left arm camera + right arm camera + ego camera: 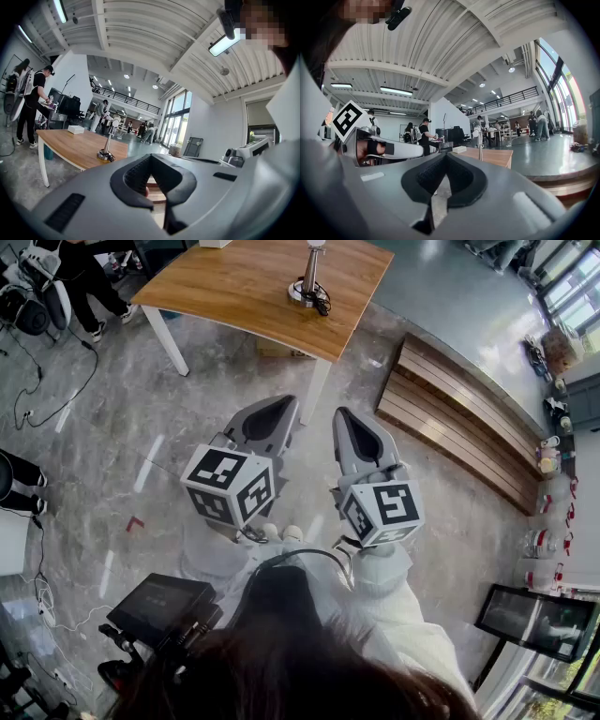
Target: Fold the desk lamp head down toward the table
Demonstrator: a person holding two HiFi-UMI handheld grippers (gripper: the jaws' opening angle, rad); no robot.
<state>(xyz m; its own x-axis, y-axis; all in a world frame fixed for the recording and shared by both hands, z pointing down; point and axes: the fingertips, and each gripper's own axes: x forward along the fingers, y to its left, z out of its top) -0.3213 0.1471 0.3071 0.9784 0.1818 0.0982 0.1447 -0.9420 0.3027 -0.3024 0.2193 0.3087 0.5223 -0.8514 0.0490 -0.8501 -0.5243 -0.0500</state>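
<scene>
The person stands with white sleeves (412, 624) drawn in close to the body, a gripper held out in front of each hand, side by side and roughly level, both aimed ahead across the floor. The left gripper (284, 402) carries its marker cube (230, 486) nearest the body, and the right gripper (343, 412) has its own cube (382, 512) just beside it. The two tools are near each other but apart. Each gripper's own view shows its jaws pressed together at the tips with nothing between them. A dark monitor (159, 604) on a stand sits low at the person's left. Below and ahead lies a polished grey stone floor (122, 418), with cables trailing over it at the left. To the right runs a stepped wooden platform (459, 418). Further on stands a wooden table (234, 282) on white legs, well apart from both grippers. The desk lamp (108, 140) stands on it near the corner that faces the person. Its round base is flat on the wood with a dark cord bunched beside it, and its stem is upright with the head raised at the top. A white box (75, 129) lies further back on the same top. A person in black (32, 101) works at the table's far left end. Beyond are more people, a railed upper gallery, tall windows (178, 115) and a ribbed white ceiling with strip lights.
</scene>
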